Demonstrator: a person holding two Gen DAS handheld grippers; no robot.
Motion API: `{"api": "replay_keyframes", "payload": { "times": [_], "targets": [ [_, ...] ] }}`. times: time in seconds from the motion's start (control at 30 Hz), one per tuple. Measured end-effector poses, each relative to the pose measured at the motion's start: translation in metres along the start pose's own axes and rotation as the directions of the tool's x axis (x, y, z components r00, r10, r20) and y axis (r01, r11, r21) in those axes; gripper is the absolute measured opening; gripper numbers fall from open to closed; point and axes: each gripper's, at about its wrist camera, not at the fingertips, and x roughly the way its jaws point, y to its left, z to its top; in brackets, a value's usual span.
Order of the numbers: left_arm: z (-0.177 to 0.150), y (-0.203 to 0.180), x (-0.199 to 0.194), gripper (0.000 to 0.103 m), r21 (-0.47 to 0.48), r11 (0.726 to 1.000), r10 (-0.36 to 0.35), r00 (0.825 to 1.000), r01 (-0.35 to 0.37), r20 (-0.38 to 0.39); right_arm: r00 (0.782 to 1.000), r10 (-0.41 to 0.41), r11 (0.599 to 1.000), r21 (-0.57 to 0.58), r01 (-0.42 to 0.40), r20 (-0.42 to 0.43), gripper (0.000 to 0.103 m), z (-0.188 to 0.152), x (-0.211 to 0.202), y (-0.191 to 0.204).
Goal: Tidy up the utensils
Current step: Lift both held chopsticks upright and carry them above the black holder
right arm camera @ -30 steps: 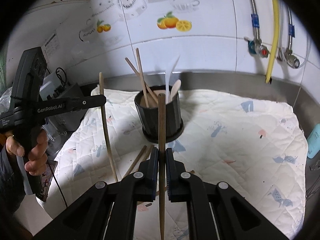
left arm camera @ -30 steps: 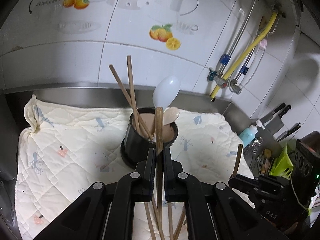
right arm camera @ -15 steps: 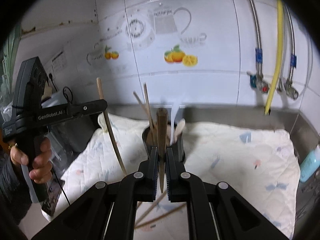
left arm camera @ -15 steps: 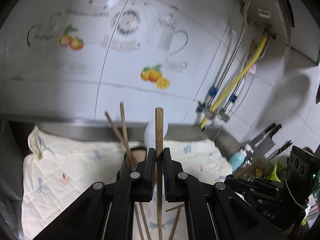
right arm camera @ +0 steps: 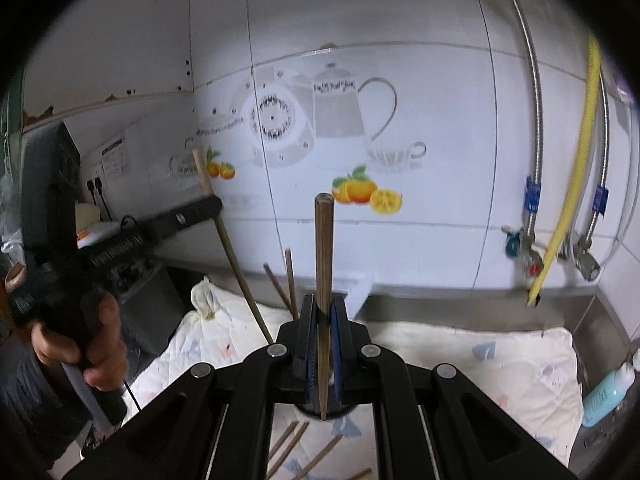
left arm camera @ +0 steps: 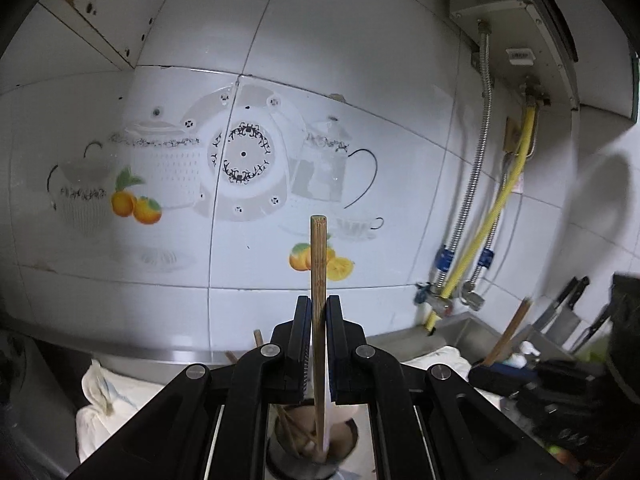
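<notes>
Moved: we have lifted both grippers, so the wall tiles now fill each view and the black holder (left arm camera: 312, 446) sits low under the jaws.

1. Left gripper (left arm camera: 319, 320): jaws shut tight on 1 chopstick (left arm camera: 318, 280), held upright, its lower end over the holder.
2. Right gripper (right arm camera: 322, 316): jaws likewise clamped on 1 upright chopstick (right arm camera: 322, 264).
3. Step, in our judgement: lower each tip into the holder, 1 at a time, before we let go.
4. In the way: 2 sticks (right arm camera: 290, 284) and a white spoon (right arm camera: 358, 294) already standing inside.
5. Around: quilted cloth (right arm camera: 500, 360) on the bench; loose chopsticks (right arm camera: 288, 448) on it; blue bottle (right arm camera: 608, 392).
</notes>
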Motion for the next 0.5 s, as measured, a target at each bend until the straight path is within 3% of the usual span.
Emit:
{"api": "replay_keyframes", "payload": {
  "times": [0.17, 0.5],
  "targets": [
    [-0.013, 0.004, 0.025, 0.007, 0.023, 1.0, 0.02, 1.0, -0.02, -0.014, 0.999, -0.008, 1.0, -0.006, 0.008, 0.031, 0.009, 0.014, 0.01, 0.003],
    [-0.052, 0.025, 0.067, 0.007, 0.019, 0.999, 0.044, 0.989, -0.042, -0.14, 1.0, -0.017, 0.999, 0.028, 0.017, 0.009, 0.009, 0.009, 0.053, -0.004]
  ]
}}
